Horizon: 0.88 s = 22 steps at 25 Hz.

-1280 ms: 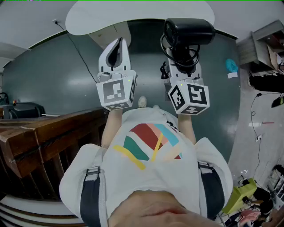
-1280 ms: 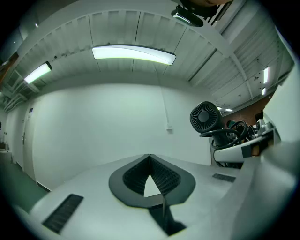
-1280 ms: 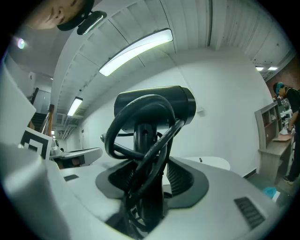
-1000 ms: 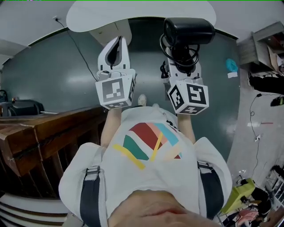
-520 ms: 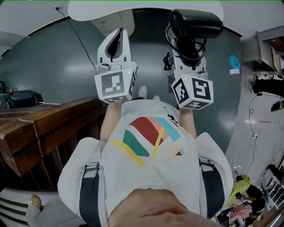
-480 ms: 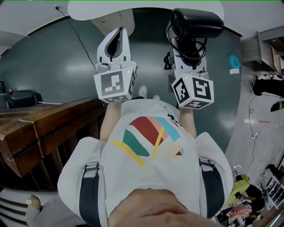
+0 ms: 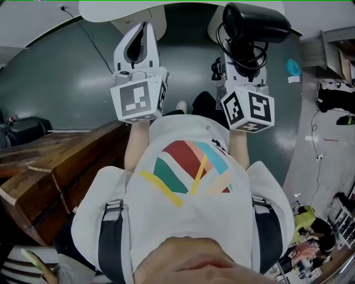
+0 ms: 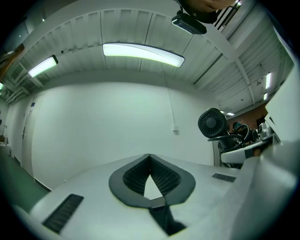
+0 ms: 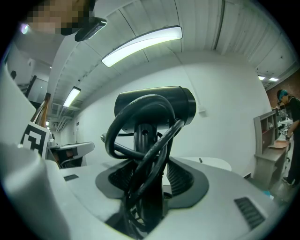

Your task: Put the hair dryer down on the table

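A black hair dryer with its cord looped round the handle stands upright in my right gripper, which is shut on the handle. In the right gripper view the dryer's barrel lies crosswise above the jaws, and the cord hangs between the pads. My left gripper is held up beside it, shut and empty, tips touching. The dryer's rear grille shows at the right of the left gripper view. A white round table lies just beyond both grippers.
A dark wooden counter runs along my left. Grey-green floor lies below the grippers. A shelf unit and cluttered items stand on the right. A person stands far right by a grey cabinet.
Both grippers have risen in the head view and drifted slightly outward, closer to the white table. The right gripper still holds the hair dryer; the left stays shut.
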Each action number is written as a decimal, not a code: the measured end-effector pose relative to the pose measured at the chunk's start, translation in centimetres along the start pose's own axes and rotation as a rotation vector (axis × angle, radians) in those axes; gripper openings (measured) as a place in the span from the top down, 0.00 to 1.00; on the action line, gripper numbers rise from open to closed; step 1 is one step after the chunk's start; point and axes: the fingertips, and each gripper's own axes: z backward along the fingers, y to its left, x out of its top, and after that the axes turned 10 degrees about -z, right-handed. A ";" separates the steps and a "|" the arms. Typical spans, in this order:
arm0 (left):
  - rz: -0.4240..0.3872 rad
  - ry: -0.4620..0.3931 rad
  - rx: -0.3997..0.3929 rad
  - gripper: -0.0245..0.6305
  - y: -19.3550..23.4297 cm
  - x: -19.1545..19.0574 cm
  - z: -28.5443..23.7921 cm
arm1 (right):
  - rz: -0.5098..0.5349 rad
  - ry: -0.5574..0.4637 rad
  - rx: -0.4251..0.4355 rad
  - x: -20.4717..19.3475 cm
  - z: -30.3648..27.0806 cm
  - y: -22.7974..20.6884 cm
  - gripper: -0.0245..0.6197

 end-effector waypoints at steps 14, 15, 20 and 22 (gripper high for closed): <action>0.058 -0.019 -0.023 0.94 1.6 -1.3 -2.5 | 0.015 -0.038 0.004 0.8 -3.4 0.1 0.64; 0.051 -0.020 -0.022 0.94 1.6 -1.3 -2.7 | 0.012 -0.043 0.011 0.9 -3.8 0.1 0.64; 0.054 -0.013 -0.012 0.94 1.5 -1.7 -4.3 | 0.006 -0.029 0.043 0.9 -6.4 -0.2 0.64; 0.060 -0.013 -0.009 0.94 1.7 -1.8 -5.3 | 0.000 -0.012 0.052 0.7 -7.8 -0.6 0.64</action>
